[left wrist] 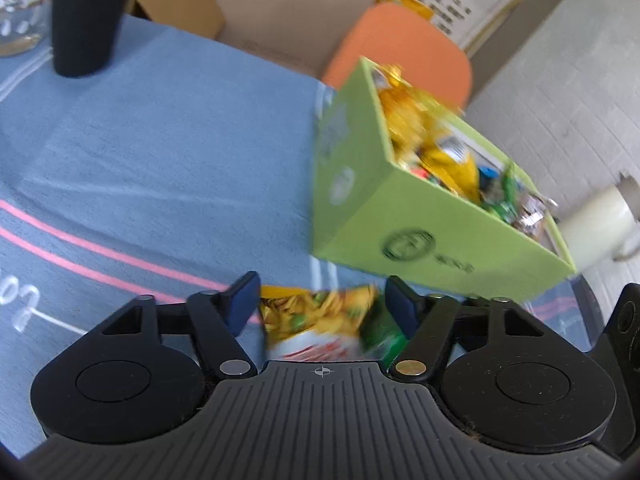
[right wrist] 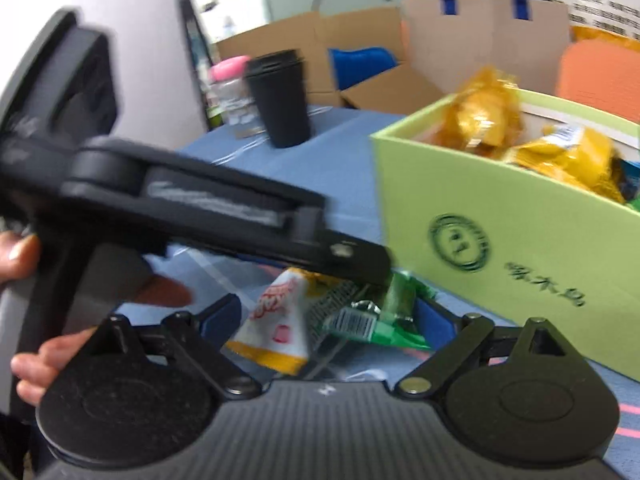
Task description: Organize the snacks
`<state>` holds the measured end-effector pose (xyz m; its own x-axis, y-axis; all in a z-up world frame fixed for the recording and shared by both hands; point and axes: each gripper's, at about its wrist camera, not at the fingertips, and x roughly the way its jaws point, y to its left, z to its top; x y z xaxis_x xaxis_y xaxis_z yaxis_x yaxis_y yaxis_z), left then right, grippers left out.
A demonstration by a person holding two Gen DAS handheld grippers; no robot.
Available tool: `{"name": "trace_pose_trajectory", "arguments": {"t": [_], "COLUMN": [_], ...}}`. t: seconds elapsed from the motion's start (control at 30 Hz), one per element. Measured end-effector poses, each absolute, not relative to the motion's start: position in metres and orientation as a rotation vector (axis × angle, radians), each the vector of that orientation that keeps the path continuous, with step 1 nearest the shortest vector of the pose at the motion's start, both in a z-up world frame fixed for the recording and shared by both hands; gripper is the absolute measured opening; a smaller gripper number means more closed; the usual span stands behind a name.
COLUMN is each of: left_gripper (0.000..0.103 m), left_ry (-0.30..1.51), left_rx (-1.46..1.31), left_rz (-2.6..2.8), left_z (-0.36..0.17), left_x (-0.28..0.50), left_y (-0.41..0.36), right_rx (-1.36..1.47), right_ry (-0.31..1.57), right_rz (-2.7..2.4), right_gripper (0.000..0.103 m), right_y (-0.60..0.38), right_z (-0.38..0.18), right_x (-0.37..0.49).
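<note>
A green box (left wrist: pixel 432 216) full of snack packets stands at the right on the blue tablecloth; it also shows in the right wrist view (right wrist: pixel 500 236). A yellow, white and green snack packet (left wrist: pixel 320 320) lies between the jaws of my left gripper (left wrist: pixel 320 300), which stand wide on either side of it. In the right wrist view the same packet (right wrist: pixel 280 320) and a green wrapper (right wrist: pixel 380 320) lie between the wide jaws of my right gripper (right wrist: pixel 328 320). The left gripper's body (right wrist: pixel 192 208) crosses above them.
A black cup (left wrist: pixel 88 16) and a glass jar (left wrist: pixel 20 12) stand at the far left of the table. Cardboard boxes (left wrist: pixel 288 12) and an orange chair (left wrist: pixel 404 56) lie beyond the table edge. A white roll (left wrist: pixel 596 224) sits on the floor at right.
</note>
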<state>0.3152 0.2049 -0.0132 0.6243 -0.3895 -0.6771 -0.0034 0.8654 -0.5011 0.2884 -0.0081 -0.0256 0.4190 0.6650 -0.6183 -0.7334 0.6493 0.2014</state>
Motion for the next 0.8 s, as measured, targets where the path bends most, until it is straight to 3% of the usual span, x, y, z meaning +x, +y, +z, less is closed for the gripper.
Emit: {"name": "trace_pose_trajectory", "arguments": {"t": [0.27,0.4,0.5,0.8], "left_gripper": [0.043,0.05,0.047,0.053], "left_ry": [0.908,0.863,0.86,0.87], "left_rx": [-0.482,-0.331,-0.349,-0.499], "left_rz": [-0.363,-0.298,-0.233,-0.158], "left_z": [-0.014,-0.008,-0.001,-0.004], "left_x": [0.277,0.259,0.252,0.221], "left_y": [0.14,0.104,0.113,0.155], "right_rx": [-0.115,-0.11,-0.12,-0.121], "right_ry": [0.709,0.709,0.674,0.606], "right_rz": [0.825,0.728,0.661,0.797], "right_gripper": [0.093,0.092,0.093,0.093], "right_y": [-0.063,-0.104,-0.126,-0.1], "right_z": [-0.019,-0.021,-0.014,-0.007], "right_x": [0.232,0.208,0.189,0.153]}}
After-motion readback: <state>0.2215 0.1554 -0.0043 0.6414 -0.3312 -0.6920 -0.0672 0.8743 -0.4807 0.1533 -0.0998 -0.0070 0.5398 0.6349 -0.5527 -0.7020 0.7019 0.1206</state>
